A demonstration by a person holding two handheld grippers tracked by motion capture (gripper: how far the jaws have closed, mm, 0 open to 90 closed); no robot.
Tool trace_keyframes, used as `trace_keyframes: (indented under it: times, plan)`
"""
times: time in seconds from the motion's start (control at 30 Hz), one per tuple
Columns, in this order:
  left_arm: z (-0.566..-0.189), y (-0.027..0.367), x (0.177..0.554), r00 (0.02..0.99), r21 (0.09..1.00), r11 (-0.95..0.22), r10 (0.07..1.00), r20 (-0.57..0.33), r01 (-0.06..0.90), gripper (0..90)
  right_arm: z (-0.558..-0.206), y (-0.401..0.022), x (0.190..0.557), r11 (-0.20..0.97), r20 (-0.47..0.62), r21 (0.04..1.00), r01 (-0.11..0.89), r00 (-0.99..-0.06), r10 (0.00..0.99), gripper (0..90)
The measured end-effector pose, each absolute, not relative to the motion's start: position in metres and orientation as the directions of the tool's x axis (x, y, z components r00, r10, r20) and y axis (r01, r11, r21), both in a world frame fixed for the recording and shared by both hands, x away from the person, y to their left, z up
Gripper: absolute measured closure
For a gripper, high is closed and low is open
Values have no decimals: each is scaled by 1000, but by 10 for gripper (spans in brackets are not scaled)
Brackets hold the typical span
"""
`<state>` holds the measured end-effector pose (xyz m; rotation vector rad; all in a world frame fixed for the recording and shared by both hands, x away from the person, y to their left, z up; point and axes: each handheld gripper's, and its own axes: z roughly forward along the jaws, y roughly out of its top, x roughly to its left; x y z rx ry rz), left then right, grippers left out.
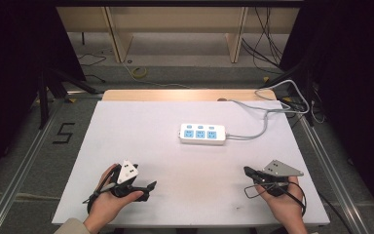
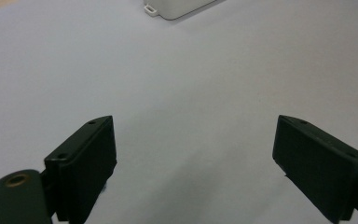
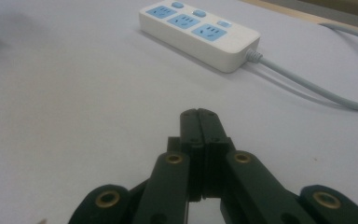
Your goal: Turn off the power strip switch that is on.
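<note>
High view: power strip [image 1: 202, 134] mid-table; left claw [image 1: 152, 185] spread, right claw [image 1: 247, 171] pressed together, empty.

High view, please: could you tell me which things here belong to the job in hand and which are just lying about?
In the job:
power strip
its grey cable
left tool
right tool

Lying about:
floor cables
yellow loop
</note>
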<state>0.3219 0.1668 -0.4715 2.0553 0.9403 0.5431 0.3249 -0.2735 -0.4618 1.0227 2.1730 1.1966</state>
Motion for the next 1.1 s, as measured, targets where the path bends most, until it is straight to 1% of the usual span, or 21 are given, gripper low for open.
trace_keyframes:
  times: [0.33,0.8,1.1]
  plan:
    - [-472,168,322,626,805,-403,778,51,435,135,-455,-266,334,363,-56,849,385,-616,785,900]
    - [-472,167,322,624,804,-400,780,47,440,146,-445,-262,348,347,-34,841,415,-599,800,900]
    - [-473,167,322,622,805,-398,782,47,439,149,-441,-260,355,355,-39,833,424,-595,803,900]
